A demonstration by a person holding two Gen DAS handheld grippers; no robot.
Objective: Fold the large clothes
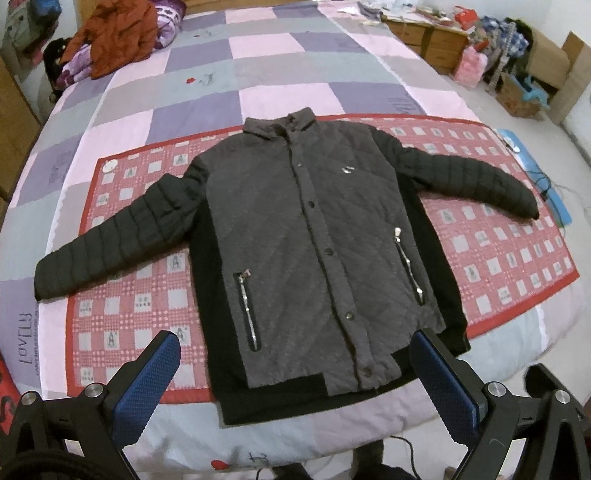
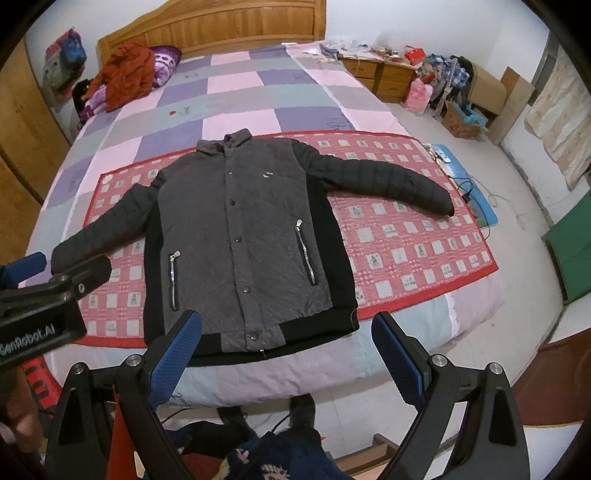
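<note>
Folding has not begun, judging by how the jacket (image 1: 314,236) lies. It is spread flat, front up and snapped shut, collar toward the headboard (image 2: 221,26) and hem toward the foot of the bed (image 1: 258,70). It rests mostly on a red checked mat (image 1: 498,236) laid across the patchwork quilt, with the hem running just past the mat's near edge. Both sleeves are stretched out to the sides, each angled slightly downward, with no crease or overlap anywhere on the body. The two zip pockets and the row of snaps are fully in view, so nothing has been turned in.

The left claw (image 1: 295,384) hangs above the hem with its blue pads wide apart and nothing between them. The right claw (image 2: 286,358) is also spread wide and empty, hovering over the near edge of the bed, just short of the hem. In the right wrist view the left claw shows at the left edge, near the cuff of the jacket's sleeve on that side.

Everything is left to do: likely bringing each sleeve across the front, folding the sides inward, then doubling the body from hem to collar. An orange coat (image 2: 129,74) sits bundled by the pillows, apparently unfolded too.
</note>
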